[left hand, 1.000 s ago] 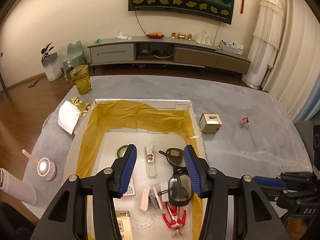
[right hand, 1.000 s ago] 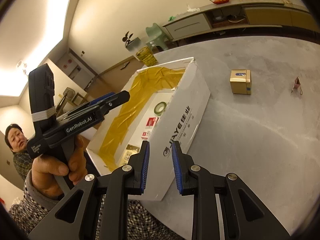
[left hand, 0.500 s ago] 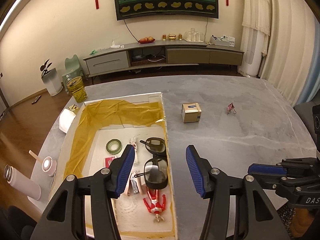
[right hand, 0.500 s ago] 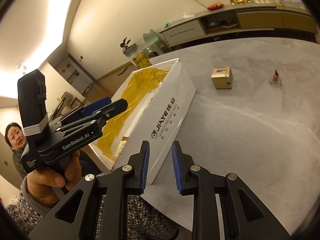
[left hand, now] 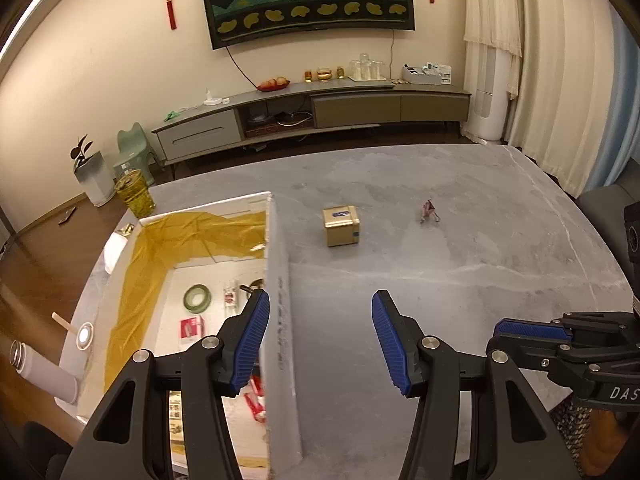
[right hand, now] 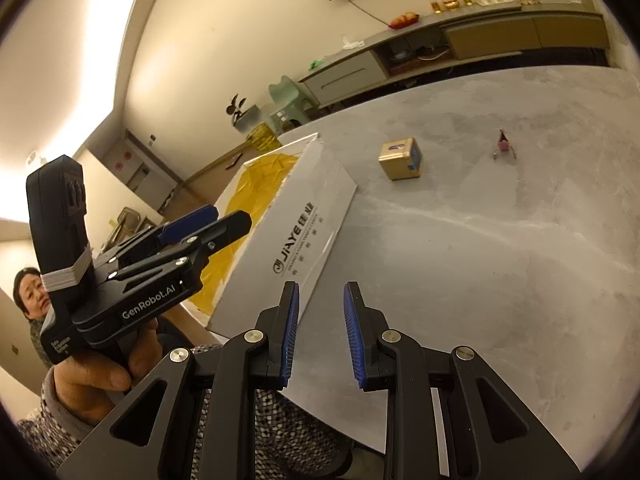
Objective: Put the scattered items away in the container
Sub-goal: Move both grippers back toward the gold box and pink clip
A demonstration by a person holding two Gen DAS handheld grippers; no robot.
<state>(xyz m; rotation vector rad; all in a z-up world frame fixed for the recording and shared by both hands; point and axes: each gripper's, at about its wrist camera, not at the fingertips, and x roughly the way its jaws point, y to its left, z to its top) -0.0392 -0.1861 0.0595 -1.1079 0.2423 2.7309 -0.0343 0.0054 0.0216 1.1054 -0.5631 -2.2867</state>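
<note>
1. The white cardboard box (left hand: 280, 320), gold-lined, is set at the tabletop's (left hand: 460, 272) left edge. A green tape roll (left hand: 197, 297), small packets and a red figure are seen inside.
2. The left gripper (left hand: 318, 338) is held over the box's right wall, jaws wide apart, nothing between them. The right gripper (right hand: 320, 334) is held at the near edge, jaws parted narrowly, empty.
3. The gold cube box (left hand: 341, 225) is placed ahead of both grippers toward the far edge, just right of the white box; roughly equal-sided, a blue label showing. Neither gripper is clearly nearer.
4. The pink binder clip (left hand: 428, 211) lies further right, well apart from the cube; small, wire handles splayed. The right gripper is judged nearer.
</note>
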